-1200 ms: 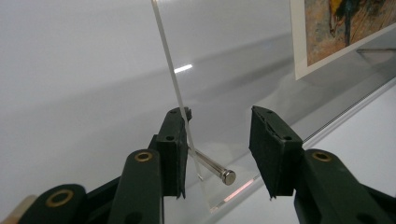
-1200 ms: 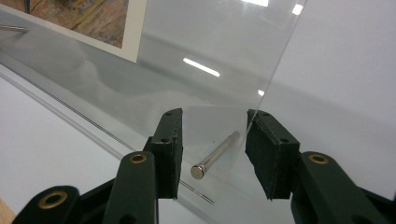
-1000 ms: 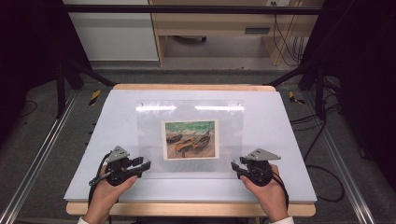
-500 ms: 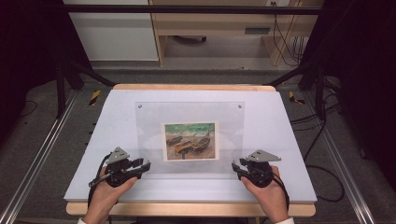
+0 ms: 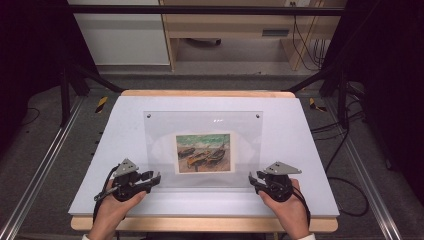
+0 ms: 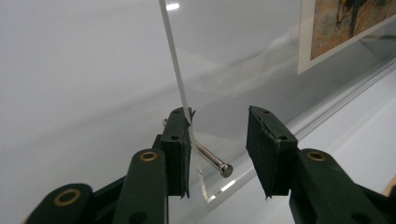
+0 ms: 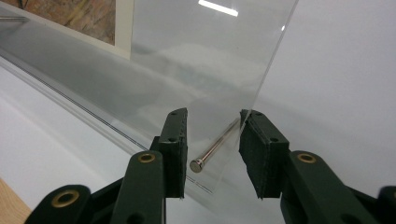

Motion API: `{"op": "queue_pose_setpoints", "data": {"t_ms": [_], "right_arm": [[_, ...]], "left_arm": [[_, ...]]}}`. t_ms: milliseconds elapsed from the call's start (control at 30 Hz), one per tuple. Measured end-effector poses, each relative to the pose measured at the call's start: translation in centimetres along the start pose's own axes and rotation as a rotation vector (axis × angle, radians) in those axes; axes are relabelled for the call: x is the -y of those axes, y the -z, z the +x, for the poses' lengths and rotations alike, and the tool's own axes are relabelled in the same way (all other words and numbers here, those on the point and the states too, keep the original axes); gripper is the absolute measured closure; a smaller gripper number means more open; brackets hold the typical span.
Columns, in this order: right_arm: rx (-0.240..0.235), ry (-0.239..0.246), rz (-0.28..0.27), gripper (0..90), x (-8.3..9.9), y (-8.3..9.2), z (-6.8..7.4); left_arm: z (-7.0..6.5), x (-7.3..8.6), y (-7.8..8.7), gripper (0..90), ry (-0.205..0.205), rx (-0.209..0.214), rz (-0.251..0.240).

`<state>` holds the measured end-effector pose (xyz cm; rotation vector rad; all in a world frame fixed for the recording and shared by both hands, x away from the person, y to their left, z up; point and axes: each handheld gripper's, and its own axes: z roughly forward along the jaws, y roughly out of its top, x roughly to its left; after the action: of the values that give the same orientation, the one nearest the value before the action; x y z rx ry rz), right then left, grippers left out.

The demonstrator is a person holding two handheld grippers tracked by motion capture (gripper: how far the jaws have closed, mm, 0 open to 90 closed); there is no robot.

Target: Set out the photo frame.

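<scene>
Clear acrylic frame [image 5: 202,145] tilted up on white table [image 5: 310,150], near edge down; glare strip on upper panel now gone; jaws of left gripper [image 5: 156,177] and right gripper [image 5: 252,179] just closing around frame's 2 near-corner pins [image 6: 210,157], gaps remaining; lift apparently pending.

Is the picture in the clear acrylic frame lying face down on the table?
No, the picture faces up inside the clear acrylic frame, its painted boats plainly seen in the high view.

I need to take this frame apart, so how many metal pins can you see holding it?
4: two at the far corners, left and right; one near-left and one near-right between the tongs. None seems hidden.
</scene>
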<state>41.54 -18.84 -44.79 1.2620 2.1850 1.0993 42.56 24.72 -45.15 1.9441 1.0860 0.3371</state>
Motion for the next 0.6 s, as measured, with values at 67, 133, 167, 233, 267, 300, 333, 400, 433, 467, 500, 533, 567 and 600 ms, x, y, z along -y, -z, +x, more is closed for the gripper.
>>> {"op": "queue_pose_setpoints", "data": {"t_ms": [67, 133, 167, 233, 267, 300, 333, 400, 433, 467, 500, 533, 567, 600], "right_arm": [[0.001, -0.005, 0.003, 62.8, 0.1, 0.04, 0.07], [0.002, -0.005, 0.004, 62.9, 0.13, 0.05, 0.13], [0.003, -0.002, 0.002, 62.9, 0.16, 0.04, 0.13], [0.0, -0.006, 0.005, 63.2, 0.21, 0.08, 0.14], [0.0, -0.004, 0.005, 63.2, 0.24, 0.09, 0.13], [-0.001, -0.005, 0.005, 63.3, 0.26, 0.1, 0.17], [-0.002, -0.002, 0.005, 63.4, 0.29, 0.1, 0.16], [-0.003, 0.001, 0.006, 63.7, 0.36, 0.12, 0.18], [-0.004, 0.0, 0.007, 63.7, 0.4, 0.14, 0.21], [-0.004, -0.006, 0.012, 63.8, 0.45, 0.17, 0.29], [-0.002, 0.004, 0.014, 63.9, 0.49, 0.18, 0.27], [-0.003, 0.007, 0.017, 63.9, 0.53, 0.21, 0.29], [-0.005, 0.004, 0.017, 64.0, 0.58, 0.2, 0.33], [-0.005, 0.003, 0.018, 64.0, 0.62, 0.2, 0.34]], "left_arm": [[-0.06, 0.08, 0.03, 59.7, 0.0, -0.002, 0.001], [-0.07, 0.13, 0.06, 59.9, -0.004, -0.001, 0.003], [-0.08, 0.16, 0.06, 59.9, -0.004, -0.001, 0.002], [-0.11, 0.21, 0.07, 60.0, -0.004, -0.001, 0.003], [-0.12, 0.25, 0.08, 60.1, -0.004, 0.0, 0.003], [-0.13, 0.29, 0.1, 60.2, -0.003, 0.0, 0.004], [-0.12, 0.33, 0.11, 60.3, -0.006, 0.001, 0.004], [-0.15, 0.41, 0.14, 60.6, -0.008, 0.001, 0.007], [-0.18, 0.46, 0.15, 60.6, -0.006, 0.003, 0.009], [-0.21, 0.5, 0.17, 60.7, -0.006, 0.003, 0.012], [-0.23, 0.54, 0.17, 60.7, -0.008, 0.003, 0.013], [-0.22, 0.57, 0.18, 60.7, -0.014, 0.003, 0.014], [-0.26, 0.63, 0.18, 60.8, -0.012, 0.002, 0.014], [-0.26, 0.68, 0.2, 61.0, -0.014, 0.001, 0.015]]}}
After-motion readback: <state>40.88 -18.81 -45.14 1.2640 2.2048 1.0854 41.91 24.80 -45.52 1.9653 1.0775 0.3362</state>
